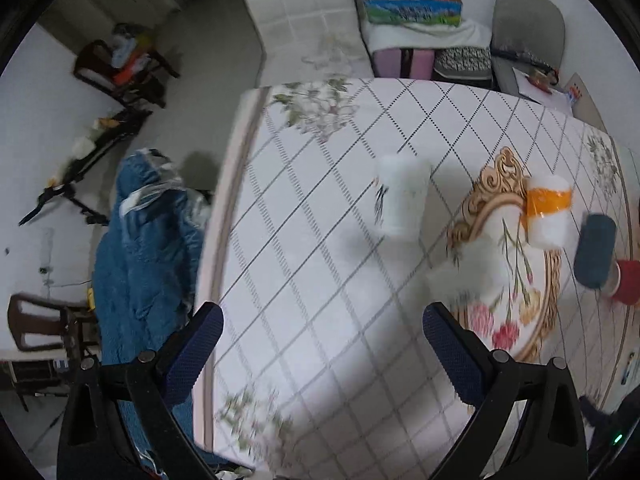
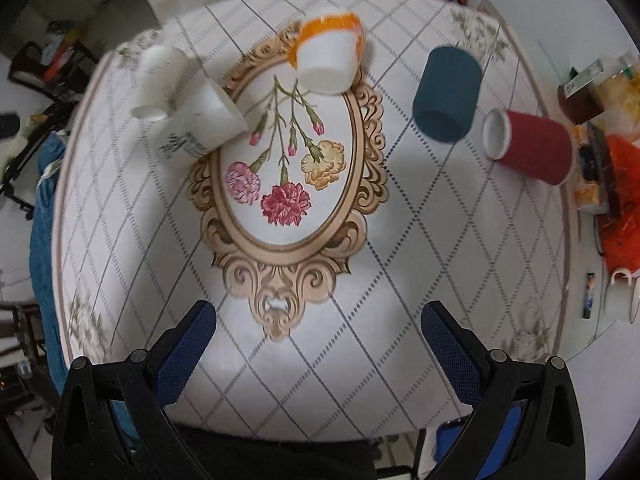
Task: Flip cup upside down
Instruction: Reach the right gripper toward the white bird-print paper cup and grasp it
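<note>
Several cups stand on the patterned table. In the right wrist view a white cup stands far left with a second printed white cup beside it, an orange-banded white cup at the back, a dark blue cup and a red cup to the right; all appear base-up. My right gripper is open and empty above the near table edge. In the left wrist view my left gripper is open and empty, with the white cup and orange-banded cup beyond it, blurred.
A blue cloth-covered chair stands left of the table. A white sofa, a box and a grey chair lie behind. Jars and orange packaging crowd the right side, with a white mug nearby.
</note>
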The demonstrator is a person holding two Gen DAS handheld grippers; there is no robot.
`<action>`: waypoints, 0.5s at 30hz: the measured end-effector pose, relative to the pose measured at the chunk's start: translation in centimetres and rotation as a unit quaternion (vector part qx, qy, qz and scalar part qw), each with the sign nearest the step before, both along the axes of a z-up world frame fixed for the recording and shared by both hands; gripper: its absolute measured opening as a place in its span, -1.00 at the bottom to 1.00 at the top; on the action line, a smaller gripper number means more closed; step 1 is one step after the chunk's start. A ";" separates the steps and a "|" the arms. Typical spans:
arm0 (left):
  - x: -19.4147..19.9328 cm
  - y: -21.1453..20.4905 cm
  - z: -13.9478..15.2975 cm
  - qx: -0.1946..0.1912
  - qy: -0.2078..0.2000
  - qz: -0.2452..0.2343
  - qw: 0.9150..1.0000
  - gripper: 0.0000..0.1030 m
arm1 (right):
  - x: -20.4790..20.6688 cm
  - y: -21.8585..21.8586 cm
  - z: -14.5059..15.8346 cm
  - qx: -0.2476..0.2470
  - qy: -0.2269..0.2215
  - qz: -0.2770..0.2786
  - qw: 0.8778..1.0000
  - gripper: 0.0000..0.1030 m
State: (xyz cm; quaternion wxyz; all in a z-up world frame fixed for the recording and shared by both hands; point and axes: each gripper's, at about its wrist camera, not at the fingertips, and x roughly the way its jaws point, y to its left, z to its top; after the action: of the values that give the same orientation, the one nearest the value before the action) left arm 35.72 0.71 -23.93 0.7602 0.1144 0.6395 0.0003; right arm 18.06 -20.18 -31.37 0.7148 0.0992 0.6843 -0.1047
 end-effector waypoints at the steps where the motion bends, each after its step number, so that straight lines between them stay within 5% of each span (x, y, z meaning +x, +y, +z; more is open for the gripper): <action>1: 1.3 -0.3 -0.8 -0.002 0.007 -0.004 1.000 0.99 | 0.6 -0.1 -0.8 0.000 0.007 -0.006 1.000 1.00; 8: 9.0 -3.5 -8.6 -0.007 0.077 -0.064 0.995 0.88 | 4.4 -0.6 -5.2 0.001 0.050 -0.039 0.998 1.00; 15: 11.4 -5.7 -13.8 0.004 0.118 -0.109 0.987 0.88 | 6.5 -1.1 -7.3 -0.003 0.074 -0.058 0.996 1.00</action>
State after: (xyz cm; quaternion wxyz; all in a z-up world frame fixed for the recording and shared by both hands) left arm 47.12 -5.01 -37.71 0.6746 0.1858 0.7082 -0.0937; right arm 24.59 -21.32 -38.69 0.6555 0.1283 0.7279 -0.1550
